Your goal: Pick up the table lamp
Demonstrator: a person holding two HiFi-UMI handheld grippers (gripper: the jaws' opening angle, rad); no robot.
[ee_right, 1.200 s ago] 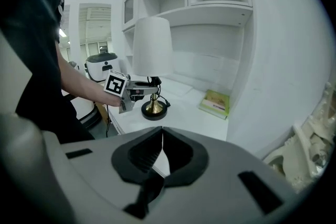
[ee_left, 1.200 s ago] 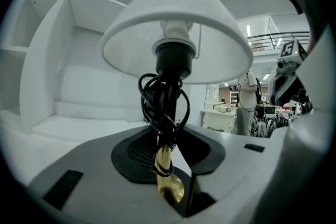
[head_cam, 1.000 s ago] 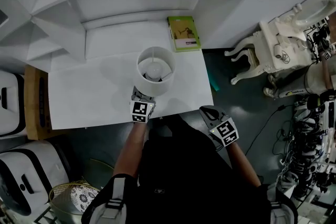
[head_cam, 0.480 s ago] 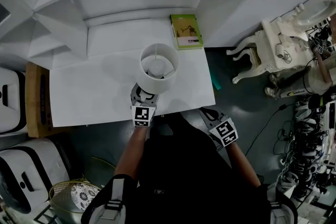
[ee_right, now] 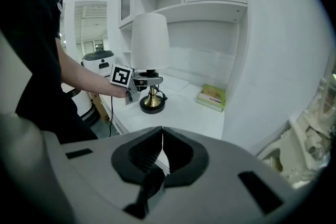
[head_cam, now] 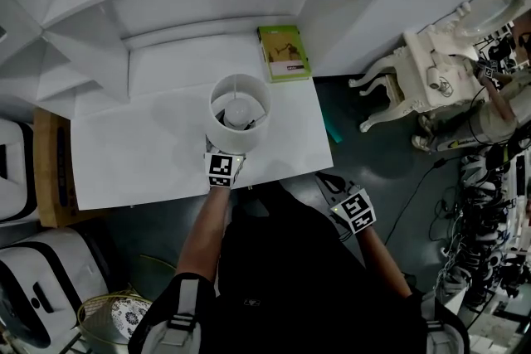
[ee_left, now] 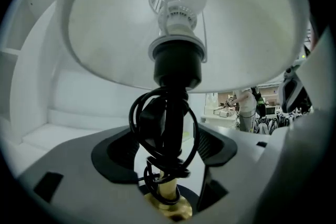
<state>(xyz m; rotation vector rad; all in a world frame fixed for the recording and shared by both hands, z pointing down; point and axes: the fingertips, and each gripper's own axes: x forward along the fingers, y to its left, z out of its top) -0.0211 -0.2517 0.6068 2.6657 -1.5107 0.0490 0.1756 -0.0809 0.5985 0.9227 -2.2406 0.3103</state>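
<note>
A black short-sleeved top (head_cam: pixel 290 278) is worn, with grey shoulder straps (head_cam: pixel 184 307) fitted over it. The left hand-held gripper (head_cam: pixel 225 158) and right hand-held gripper (head_cam: pixel 330 181) are built alike: grey shell, black ribbed pads (ee_left: pixel 210 145), a white cube (head_cam: pixel 221 170) printed with black square markers.

The table lamp (head_cam: pixel 236 127) has a matt white shade (ee_left: pixel 105 34), perhaps cloth. Its stem (ee_left: pixel 167 187) is polished brass, its cord (ee_left: pixel 152 118) glossy black plastic.
</note>
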